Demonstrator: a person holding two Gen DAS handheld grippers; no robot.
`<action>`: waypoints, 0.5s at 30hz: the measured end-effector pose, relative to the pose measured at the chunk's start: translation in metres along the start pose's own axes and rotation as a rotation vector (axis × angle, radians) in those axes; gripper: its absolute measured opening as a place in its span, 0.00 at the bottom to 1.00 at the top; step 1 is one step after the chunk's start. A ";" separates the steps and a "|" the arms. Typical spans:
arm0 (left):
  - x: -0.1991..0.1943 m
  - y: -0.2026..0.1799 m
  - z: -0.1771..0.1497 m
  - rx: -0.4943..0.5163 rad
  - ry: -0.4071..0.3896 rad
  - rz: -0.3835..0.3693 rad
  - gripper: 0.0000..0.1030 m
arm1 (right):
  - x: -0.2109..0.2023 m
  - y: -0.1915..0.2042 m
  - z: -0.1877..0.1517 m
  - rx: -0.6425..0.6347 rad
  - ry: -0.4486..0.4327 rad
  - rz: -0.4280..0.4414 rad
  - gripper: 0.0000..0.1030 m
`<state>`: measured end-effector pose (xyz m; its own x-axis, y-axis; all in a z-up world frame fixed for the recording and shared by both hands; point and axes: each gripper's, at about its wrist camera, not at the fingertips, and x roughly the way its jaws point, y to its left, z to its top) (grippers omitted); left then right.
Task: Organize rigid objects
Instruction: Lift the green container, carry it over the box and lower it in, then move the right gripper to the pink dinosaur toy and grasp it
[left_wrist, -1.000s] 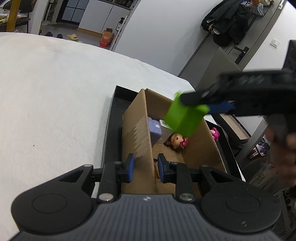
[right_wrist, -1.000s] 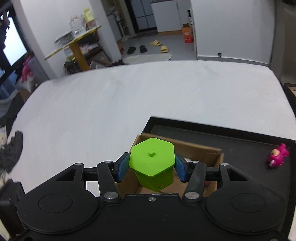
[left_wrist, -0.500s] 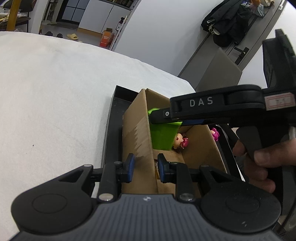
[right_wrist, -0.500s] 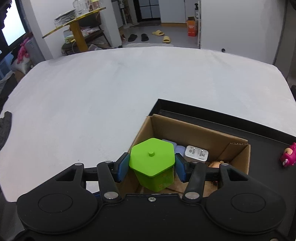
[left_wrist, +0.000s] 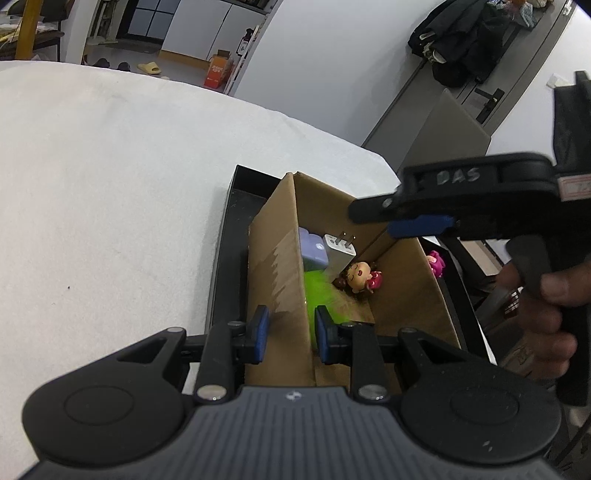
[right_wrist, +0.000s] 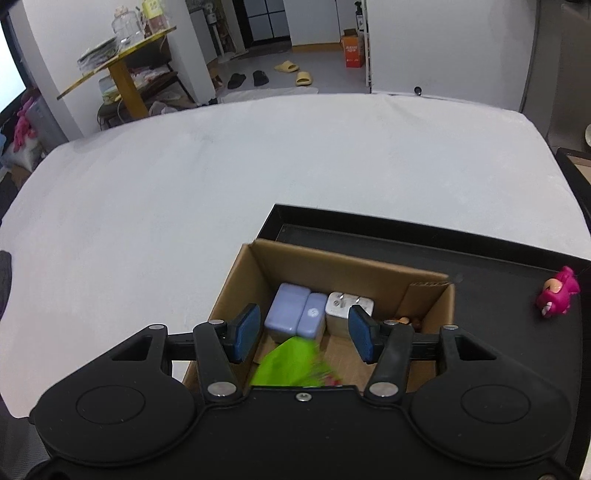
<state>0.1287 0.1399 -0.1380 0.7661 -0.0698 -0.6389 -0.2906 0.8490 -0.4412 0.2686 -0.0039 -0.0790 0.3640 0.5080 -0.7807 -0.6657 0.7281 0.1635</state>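
A cardboard box (left_wrist: 275, 258) (right_wrist: 354, 264) stands in a black tray (right_wrist: 480, 243). My left gripper (left_wrist: 290, 334) is shut on the box's near-left wall. My right gripper (right_wrist: 303, 334) is open above the box, and also shows in the left wrist view (left_wrist: 421, 221). A green hexagonal container (right_wrist: 291, 363) is blurred, falling into the box below the right fingers; it also shows in the left wrist view (left_wrist: 317, 291). Inside lie a lilac case (right_wrist: 295, 312), a white plug adapter (right_wrist: 341, 312) and a small doll (left_wrist: 358, 280).
A pink toy figure (right_wrist: 556, 295) lies on the tray right of the box. The tray sits on a white table (right_wrist: 221, 177). A door and hanging coats are behind in the left wrist view.
My right gripper moved over the box, opened and let go of the green container, which is dropping into the box. My left gripper kept hold of the box wall.
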 end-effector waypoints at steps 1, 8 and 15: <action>0.000 -0.001 0.000 0.004 0.003 0.008 0.24 | -0.002 -0.002 0.001 0.002 -0.009 0.002 0.52; 0.002 -0.009 0.000 0.048 0.031 0.054 0.24 | -0.020 -0.032 0.005 0.045 -0.071 -0.008 0.52; 0.005 -0.016 0.004 0.085 0.067 0.101 0.22 | -0.034 -0.077 0.000 0.110 -0.122 -0.028 0.52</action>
<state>0.1392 0.1276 -0.1316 0.6946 -0.0138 -0.7193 -0.3126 0.8947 -0.3190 0.3072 -0.0769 -0.0649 0.4620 0.5338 -0.7082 -0.5815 0.7853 0.2126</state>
